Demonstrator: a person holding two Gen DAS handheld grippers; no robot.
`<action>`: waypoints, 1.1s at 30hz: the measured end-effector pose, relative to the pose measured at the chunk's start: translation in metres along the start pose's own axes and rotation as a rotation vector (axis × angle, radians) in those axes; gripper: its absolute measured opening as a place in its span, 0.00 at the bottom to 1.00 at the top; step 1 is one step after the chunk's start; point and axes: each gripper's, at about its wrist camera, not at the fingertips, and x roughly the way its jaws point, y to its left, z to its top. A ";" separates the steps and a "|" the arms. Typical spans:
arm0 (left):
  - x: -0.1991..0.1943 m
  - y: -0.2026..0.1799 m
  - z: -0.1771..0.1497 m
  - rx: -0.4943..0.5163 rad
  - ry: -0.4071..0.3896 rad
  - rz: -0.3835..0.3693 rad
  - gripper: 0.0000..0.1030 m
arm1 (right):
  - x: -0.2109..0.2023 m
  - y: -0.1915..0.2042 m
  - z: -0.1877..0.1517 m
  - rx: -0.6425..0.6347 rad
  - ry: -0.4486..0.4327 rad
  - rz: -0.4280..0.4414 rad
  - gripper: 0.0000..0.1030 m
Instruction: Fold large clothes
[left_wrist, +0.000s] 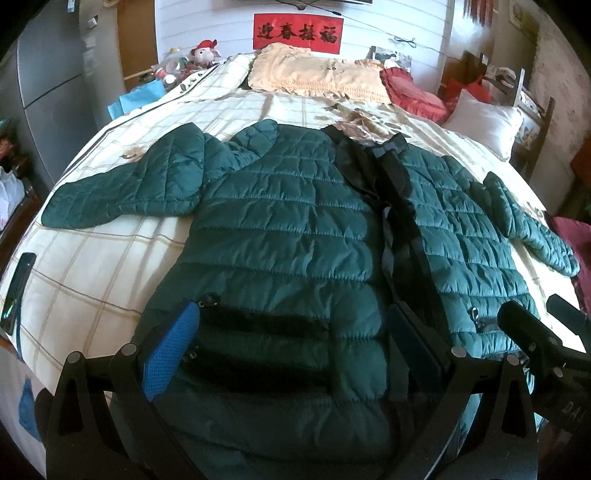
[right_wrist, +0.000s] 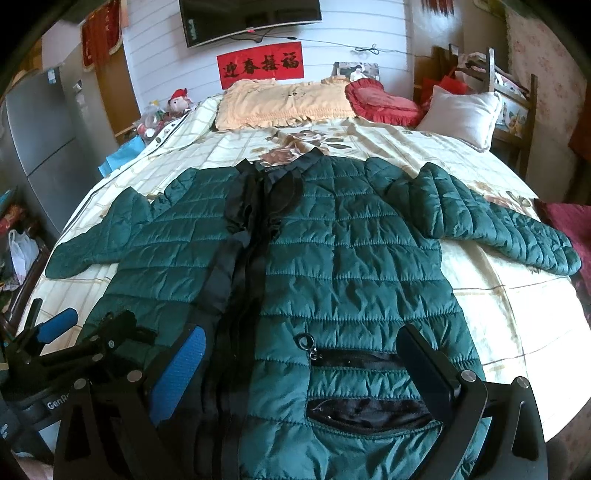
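**Green quilted jacket lies spread on the bed, both grippers parted above its hem**

A dark green quilted jacket (left_wrist: 280, 236) lies face up across the checked bedspread (left_wrist: 92, 266), collar toward 12 o'clock and hem toward 6 o'clock in both wrist views. Its black front placket (right_wrist: 243, 258) runs from the collar down to the hem. One sleeve (left_wrist: 122, 192) stretches out toward 9 o'clock in the left wrist view; the other sleeve (right_wrist: 502, 225) reaches toward 3 o'clock in the right wrist view.

The left gripper (left_wrist: 291, 347) hangs over the lower left panel of the jacket with its jaws wide apart, framing a black zip pocket (left_wrist: 266, 321) and holding nothing; whether its blue pads touch the fabric cannot be told. The right gripper (right_wrist: 306, 369) is likewise spread wide over the other lower panel, either side of a zip pocket (right_wrist: 354, 360) with a ring pull, and grips nothing.

At 12 o'clock, at the head of the bed, lie a peach pillow (right_wrist: 280, 103), a red heart-shaped cushion (right_wrist: 380, 101) and a white pillow (right_wrist: 458, 114). A red banner (right_wrist: 260, 66) hangs on the wall, with a television (right_wrist: 251, 18) above it. A dark phone (left_wrist: 18, 291) rests on the bedspread at 9 o'clock in the left wrist view.
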 end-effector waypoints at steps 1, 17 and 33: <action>0.000 0.000 -0.001 0.001 0.000 0.000 0.99 | 0.000 -0.001 -0.001 0.005 -0.004 0.006 0.99; -0.001 0.000 -0.010 0.005 0.015 -0.015 0.99 | 0.004 -0.005 -0.006 0.038 -0.010 0.035 1.00; 0.001 0.009 -0.022 -0.008 0.039 -0.024 0.99 | 0.007 -0.009 -0.012 0.055 0.021 0.029 0.99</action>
